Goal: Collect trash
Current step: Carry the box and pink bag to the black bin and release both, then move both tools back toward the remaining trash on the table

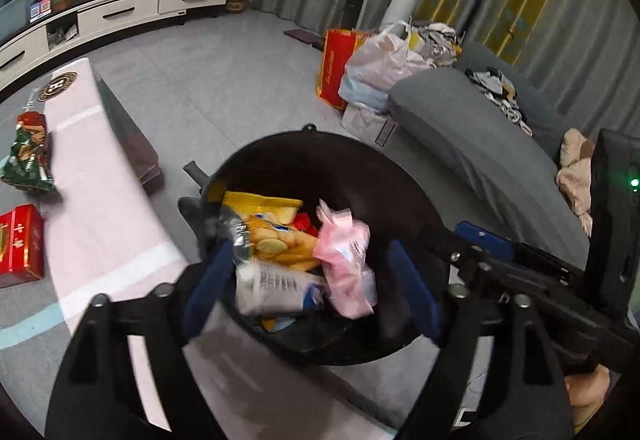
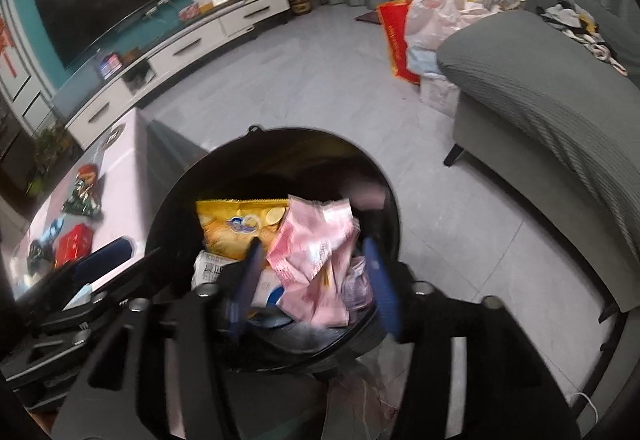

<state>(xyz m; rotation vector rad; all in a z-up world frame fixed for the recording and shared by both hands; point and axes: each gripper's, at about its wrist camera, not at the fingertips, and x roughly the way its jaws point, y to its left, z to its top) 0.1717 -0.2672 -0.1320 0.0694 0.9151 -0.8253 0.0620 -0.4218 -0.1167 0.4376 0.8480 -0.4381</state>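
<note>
Bin: the black trash bin stands on the floor just beside the pink-topped counter, holding a yellow snack bag, a pink wrapper and a white packet.
Left gripper: above the bin mouth, fingers spread wide, pressing on nothing.
Right gripper: also over the bin, fingers about half apart; the pink wrapper lies between them, seemingly released.
Left to collect: a green-and-red snack bag at 9 o'clock on the counter, and a red box nearer.
Doing it well: I'd lift both grippers straight up, clear of the rim, before swinging towards the counter, so nothing gets dragged out.
</note>
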